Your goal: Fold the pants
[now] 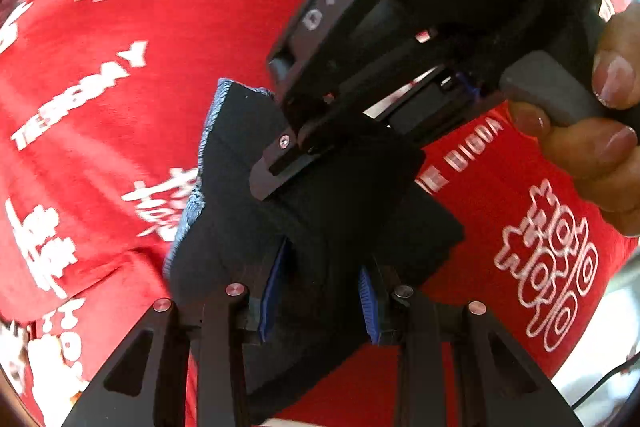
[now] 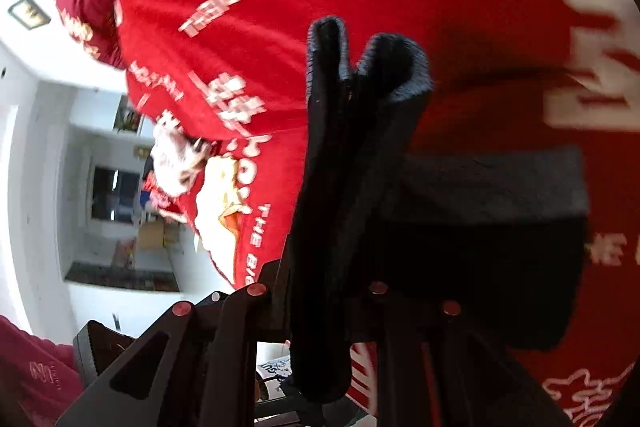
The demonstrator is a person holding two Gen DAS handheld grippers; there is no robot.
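The dark navy pants (image 1: pixel 240 211) hang bunched in the air, with a light blue woven edge along their left side. In the left wrist view my left gripper (image 1: pixel 320 291) is shut on a fold of them, blue pads (image 1: pixel 272 291) pressing the cloth from both sides. Just above, my right gripper (image 1: pixel 280 163) bites the same bundle, and a hand (image 1: pixel 592 131) holds its handle. In the right wrist view the right gripper (image 2: pixel 332 291) is shut on the pants (image 2: pixel 360 155), whose thick doubled folds stand up between its fingers and spill to the right.
A person's red shirt (image 1: pixel 160 27) with white lettering fills the background close behind the pants in both views. At the left of the right wrist view are a white wall (image 2: pixel 48 147), framed pictures (image 2: pixel 30 11) and a dark window (image 2: pixel 108 193).
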